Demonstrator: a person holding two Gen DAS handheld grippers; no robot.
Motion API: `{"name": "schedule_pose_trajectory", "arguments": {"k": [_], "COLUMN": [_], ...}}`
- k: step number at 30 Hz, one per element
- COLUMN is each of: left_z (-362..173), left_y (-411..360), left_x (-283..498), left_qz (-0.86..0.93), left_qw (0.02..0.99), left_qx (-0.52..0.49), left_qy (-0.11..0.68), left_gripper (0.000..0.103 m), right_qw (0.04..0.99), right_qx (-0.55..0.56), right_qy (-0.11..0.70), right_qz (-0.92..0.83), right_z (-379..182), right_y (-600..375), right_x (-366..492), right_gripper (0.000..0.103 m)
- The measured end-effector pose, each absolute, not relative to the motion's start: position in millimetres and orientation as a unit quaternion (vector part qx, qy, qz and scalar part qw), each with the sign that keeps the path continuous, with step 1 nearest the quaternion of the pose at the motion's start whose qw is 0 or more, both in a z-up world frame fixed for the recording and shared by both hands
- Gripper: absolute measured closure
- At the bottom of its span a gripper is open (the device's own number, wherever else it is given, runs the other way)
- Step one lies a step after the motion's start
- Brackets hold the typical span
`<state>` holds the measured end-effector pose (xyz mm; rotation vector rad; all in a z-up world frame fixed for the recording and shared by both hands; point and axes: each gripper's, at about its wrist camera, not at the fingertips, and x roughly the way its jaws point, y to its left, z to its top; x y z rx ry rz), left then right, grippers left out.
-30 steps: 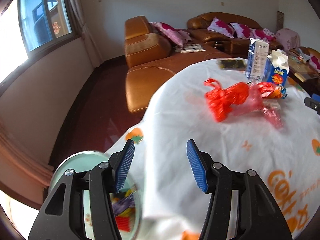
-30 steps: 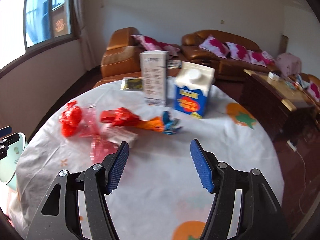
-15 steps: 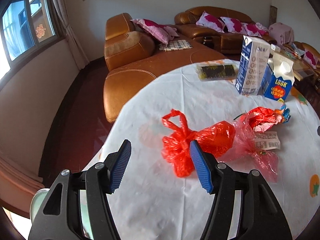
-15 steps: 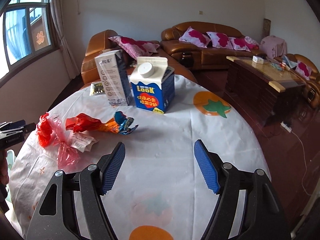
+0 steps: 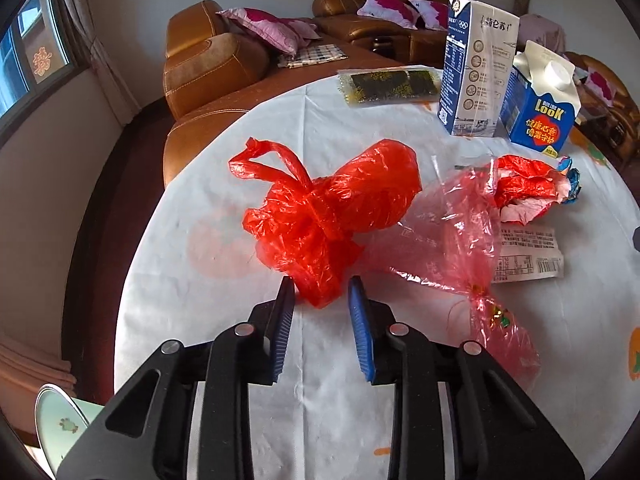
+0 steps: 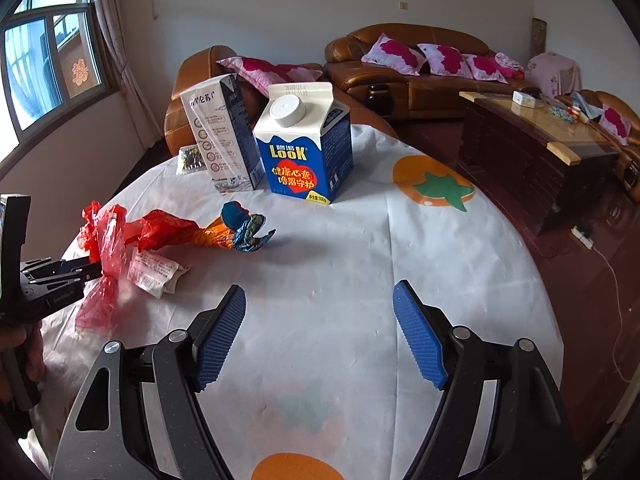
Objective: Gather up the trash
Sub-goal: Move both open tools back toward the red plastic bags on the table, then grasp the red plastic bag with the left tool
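1. The round table under a white cloth printed with orange fruit (image 6: 440,240) carried all the trash we had to collect, and nothing on it was yet lifted.
2. Two cartons stood upright at the far side, touching or nearly so: a tall white-and-navy milk carton (image 5: 476,68) and a blue gable-top carton with a white screw cap (image 6: 304,148). We judged these best left for the wider grip.
3. The crumpled, knotted bright-red plastic bag (image 5: 332,212) lay near the table's left edge, with a thinner pale-pink transparent bag (image 5: 460,232) touching it on the right.
4. Our left gripper (image 5: 322,296) pointed down at the red bag's near tip. Its jaws were closing with that tip between the blue pads (image 5: 360,320); the pads did not yet seem to press the film.
5. To do this pinch well, we thought the pads should catch a thick fold, not a single skin, and stay clear of the cloth, or the cloth would rise with it. The pink bag might drag along.
6. Our right gripper (image 6: 320,334) hovered over bare cloth, jaws wide and opening, nothing between them.
7. A crushed red, orange and blue foil wrapper (image 6: 224,232) and a flat white printed label packet (image 6: 156,272) lay beside the bags.
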<state>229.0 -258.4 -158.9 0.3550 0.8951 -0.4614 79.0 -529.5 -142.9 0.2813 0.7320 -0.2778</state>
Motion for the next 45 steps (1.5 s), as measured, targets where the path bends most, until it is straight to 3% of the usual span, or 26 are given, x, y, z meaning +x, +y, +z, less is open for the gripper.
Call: {"name": "schedule_pose_trajectory", "arguments": {"k": [3,5,6,14,19,24,29,34,45], "left_z": [-151.0,-142.3,-137.0,-110.0,-124.2,-151.3,-154.3,-147.0,-102.2], "left_y": [-248.1,-239.8,-235.7,-228.6,-253.1,-265.6,-274.5,-270.7,-206.2], "left_x": [223.7,218.0,214.1,236.5,263.9,266.9,263.9,256.0,218.2], "left_qz": [-0.22,-0.219,-0.215,-0.167,-0.169,-0.183,-0.21,-0.229,-0.207], "left_qw": [0.864,0.867,0.872,0.902,0.89,0.873,0.868,0.865,0.897], "left_qx": [0.162,0.159,0.161,0.095,0.095,0.113,0.117,0.12,0.101], "left_qy": [0.424,0.417,0.409,0.386,0.413,0.438,0.435,0.43,0.377], "left_gripper": [0.073,0.051,0.048,0.048,0.048,0.059,0.087,0.092,0.093], "right_qw": [0.915,0.916,0.917,0.919,0.921,0.922,0.919,0.918,0.924], "right_qx": [0.138,0.139,0.138,0.14,0.144,0.148,0.15,0.153,0.145], "right_qy": [0.354,0.351,0.349,0.343,0.336,0.332,0.341,0.337,0.333], "right_qz": [-0.135,-0.135,-0.136,-0.135,-0.138,-0.133,-0.13,-0.138,-0.116], "right_z": [-143.7,-143.2,-142.8,-141.7,-140.1,-139.3,-141.8,-141.5,-130.3], "right_y": [-527.3,-526.4,-525.7,-523.4,-524.2,-524.4,-524.5,-525.9,-496.7], "right_x": [76.8,75.0,73.9,74.4,71.1,68.6,72.3,71.3,75.9], "right_gripper": [0.027,0.026,0.026,0.025,0.023,0.022,0.022,0.022,0.022]}}
